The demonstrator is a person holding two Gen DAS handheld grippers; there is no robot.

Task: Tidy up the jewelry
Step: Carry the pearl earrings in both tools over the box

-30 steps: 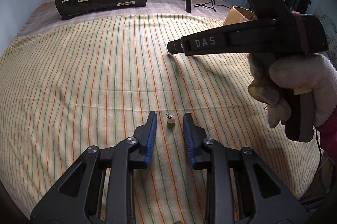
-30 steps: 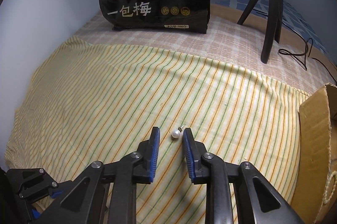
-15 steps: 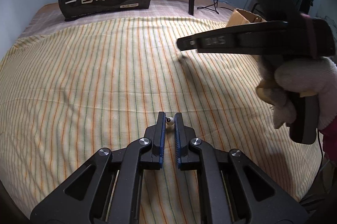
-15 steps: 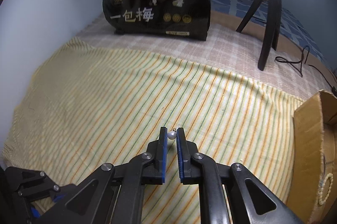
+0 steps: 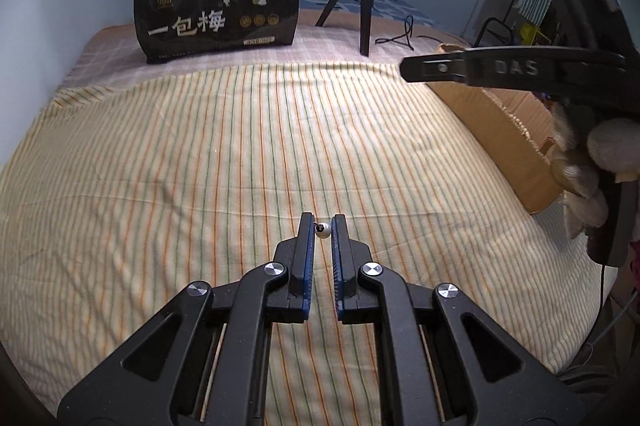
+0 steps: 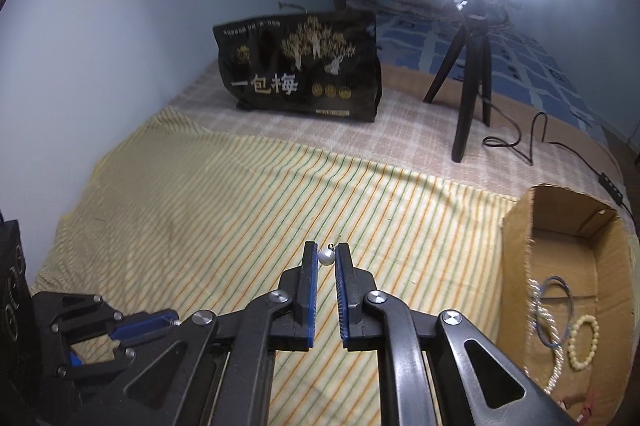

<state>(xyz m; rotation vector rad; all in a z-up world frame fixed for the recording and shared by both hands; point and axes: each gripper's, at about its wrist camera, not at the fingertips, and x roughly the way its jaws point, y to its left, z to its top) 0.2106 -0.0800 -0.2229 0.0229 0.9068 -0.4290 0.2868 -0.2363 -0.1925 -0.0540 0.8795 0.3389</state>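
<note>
My left gripper (image 5: 323, 229) is shut on a small white pearl earring (image 5: 323, 230), held above the striped yellow cloth (image 5: 200, 153). In the right wrist view my right gripper (image 6: 327, 258) is shut on a second pearl earring (image 6: 326, 258), its hook sticking up past the fingertips. The right gripper's black body (image 5: 520, 69), held by a gloved hand (image 5: 592, 169), shows at the right of the left wrist view. The left gripper's side (image 6: 120, 326) shows at the lower left of the right wrist view. An open cardboard box (image 6: 520, 266) at the right holds bracelets (image 6: 584, 342) and a necklace.
A black printed bag (image 5: 220, 5) stands at the back of the bed. A ring light on a black tripod (image 6: 472, 73) stands behind the cloth, its cable (image 6: 528, 141) trailing toward the box. A blue wall (image 6: 100, 45) bounds the left side.
Both grippers closed on their pearl earrings and lifted them off the cloth. The views have risen, and the box's inside has come into sight at the right.
</note>
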